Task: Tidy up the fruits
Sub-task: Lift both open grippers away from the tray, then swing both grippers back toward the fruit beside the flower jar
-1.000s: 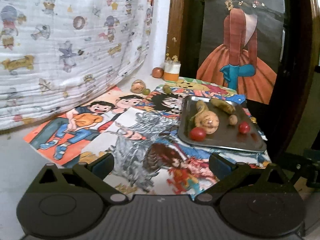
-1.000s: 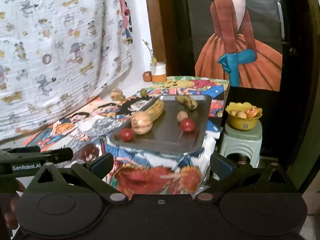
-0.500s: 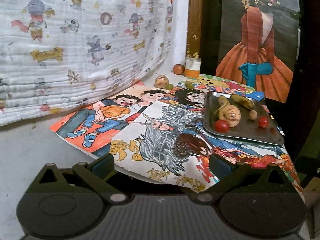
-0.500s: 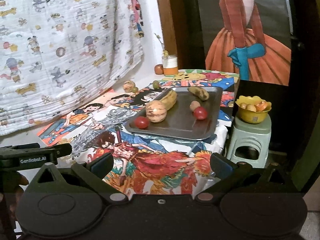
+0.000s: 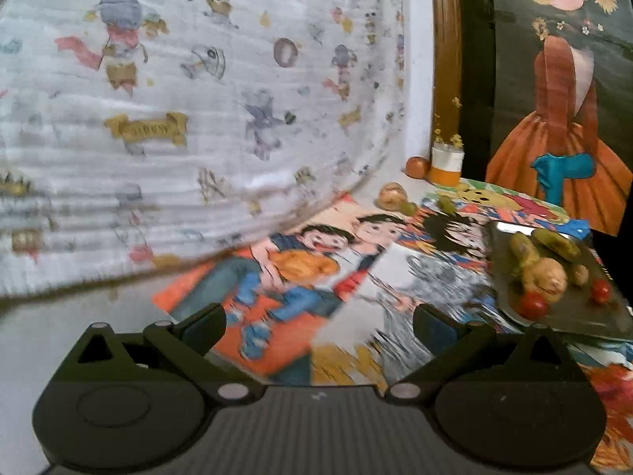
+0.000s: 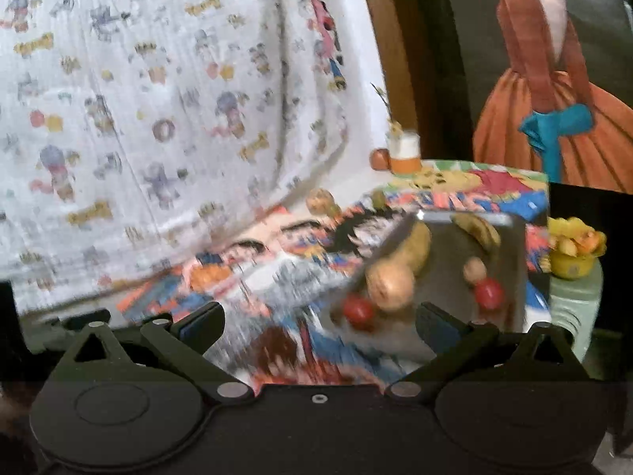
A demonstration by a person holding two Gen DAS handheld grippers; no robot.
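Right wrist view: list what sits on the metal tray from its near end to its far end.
Near red tomato → round tan fruit → second red tomato → small brown fruit → long yellowish fruit → banana at the far end of the tray.

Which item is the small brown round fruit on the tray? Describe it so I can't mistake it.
Find the grey metal tray on the cartoon-print cloth. Toward its right side, the small brown round fruit touches a red tomato just in front. It is dull tan and smaller than the large beige pear-shaped fruit to its left.
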